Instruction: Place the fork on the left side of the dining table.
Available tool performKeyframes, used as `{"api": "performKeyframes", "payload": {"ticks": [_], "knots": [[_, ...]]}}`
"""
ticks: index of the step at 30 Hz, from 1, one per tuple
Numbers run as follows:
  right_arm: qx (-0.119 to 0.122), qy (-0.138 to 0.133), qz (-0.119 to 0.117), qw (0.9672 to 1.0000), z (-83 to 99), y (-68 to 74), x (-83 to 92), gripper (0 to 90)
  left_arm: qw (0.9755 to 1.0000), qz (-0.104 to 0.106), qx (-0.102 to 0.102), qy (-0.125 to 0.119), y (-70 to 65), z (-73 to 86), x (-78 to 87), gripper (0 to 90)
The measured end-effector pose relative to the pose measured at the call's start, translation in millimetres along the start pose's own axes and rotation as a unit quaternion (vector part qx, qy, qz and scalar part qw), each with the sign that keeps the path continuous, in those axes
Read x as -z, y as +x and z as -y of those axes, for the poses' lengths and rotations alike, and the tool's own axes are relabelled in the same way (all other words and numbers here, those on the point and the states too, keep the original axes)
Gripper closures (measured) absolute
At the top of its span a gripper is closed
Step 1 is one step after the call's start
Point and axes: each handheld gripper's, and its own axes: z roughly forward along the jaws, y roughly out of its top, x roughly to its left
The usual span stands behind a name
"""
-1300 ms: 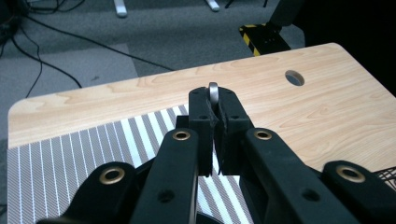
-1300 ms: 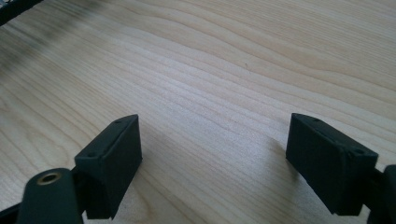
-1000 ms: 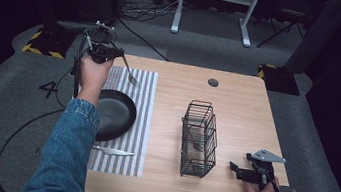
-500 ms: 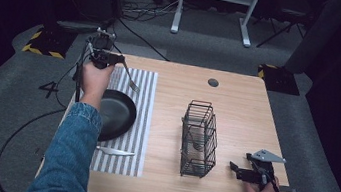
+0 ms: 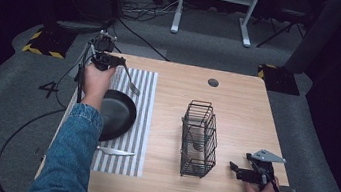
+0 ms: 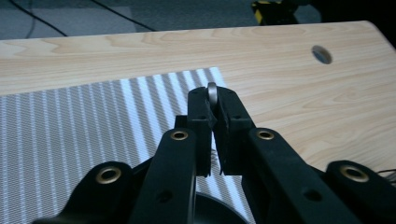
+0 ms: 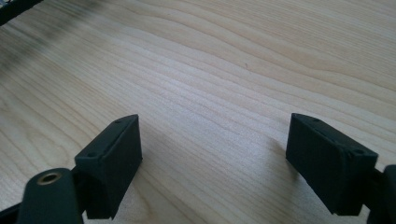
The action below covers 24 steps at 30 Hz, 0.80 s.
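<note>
Left tongs: the left gripper is up in the air over the far left corner of the table. Its jaws are squeezed tight on the thin metal handle of a fork.
Fork: it hangs down and to the right from the jaws, over the far end of the striped mat. In the left gripper view, the round end of the handle pokes out between the black pads.
Right tongs: the right gripper rests low near the front right corner. Its jaws are wide apart with just bare wood between them.
Pan: a black frying pan sits on the mat, just under the left hand.
Knife: a table knife lies on the mat in front of the pan.
Basket: a black wire basket stands in the middle of the table, well apart from the fork. Something small may be inside, but it is too dim to tell.
Likely step: carrying the fork to the basket, I think.
How to do it well: keep the squeeze firm, since the hold is only on the handle tip and the fork could swing. Move slowly, line the fork up over the open top, lower it, then let go.
</note>
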Motion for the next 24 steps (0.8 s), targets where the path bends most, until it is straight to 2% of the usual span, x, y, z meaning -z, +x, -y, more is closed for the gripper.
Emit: {"api": "performKeyframes", "payload": {"ticks": [1,2,5,9,15,24], "knots": [[0.000,0.000,0.000,1.0000,0.0,0.0,0.0,18.6,1.0000,-0.004,-0.001,0.000,0.8,0.1,-0.2,79.9],[0.000,0.000,0.000,1.0000,0.0,0.0,0.0,18.6,0.9999,-0.011,-0.002,0.004,2.7,0.9,-0.2,79.6],[0.000,0.000,0.000,1.0000,0.0,0.0,0.0,18.6,0.9999,-0.014,-0.001,0.004,5.8,2.2,0.0,75.1],[0.000,0.000,0.000,1.0000,0.0,-0.1,0.0,18.6,0.9997,-0.012,0.019,0.006,14.0,5.1,-0.1,70.9],[0.000,0.000,0.000,1.0000,0.0,0.0,0.0,18.6,0.9992,-0.016,0.036,0.010,30.9,9.8,-1.5,67.9],[-0.001,0.000,0.002,1.0000,-0.1,0.0,-0.2,19.0,0.9986,-0.022,0.044,0.017,48.2,18.0,-2.8,68.3]]}}
